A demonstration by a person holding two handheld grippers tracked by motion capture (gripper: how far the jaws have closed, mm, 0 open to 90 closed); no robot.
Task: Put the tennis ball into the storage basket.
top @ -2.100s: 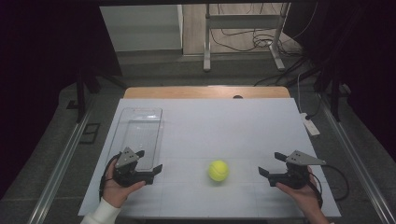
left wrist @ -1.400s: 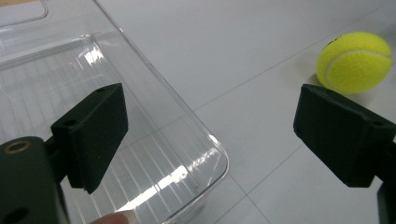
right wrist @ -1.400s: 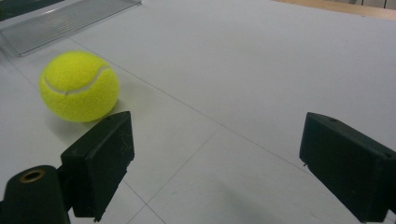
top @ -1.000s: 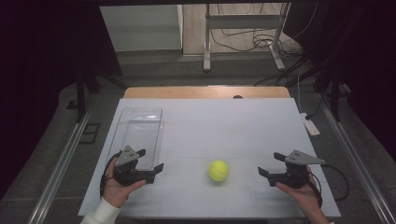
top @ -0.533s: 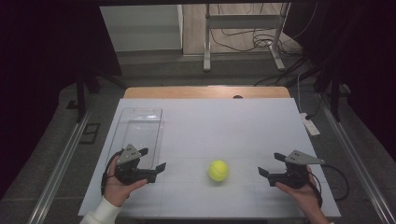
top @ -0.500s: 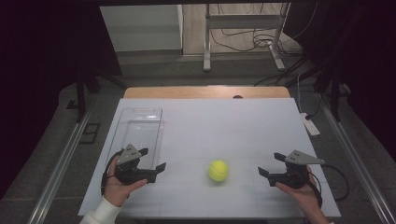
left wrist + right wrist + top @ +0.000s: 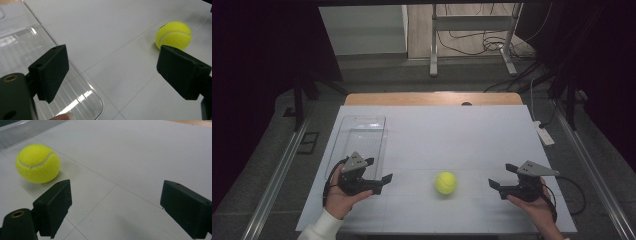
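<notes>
Two tools are in my hands, one at each lower corner of the high view. My left tool sits at the lower left of that frame, its jaws standing apart with nothing between them; in the left gripper view they rise wide at either side of the picture over the bare bench. My right tool is at the lower right of the high view, and its jaws are likewise spread with only bench surface between them, as the right gripper view shows.

The tennis ball lies on the white bench in the lower middle of the high view, between the two tools and apart from both. In the left gripper view the ball shows at the upper right, just beyond the right-hand jaw. In the right gripper view it sits at the upper left, a little beyond the left-hand jaw, touching neither.

A clear plastic tray lies on the left part of the bench in the high view, reaching up from my left hand. In the left gripper view its ribbed corner fills the lower left, under the left-hand jaw. My right hand grips its tool from the bottom edge.
</notes>
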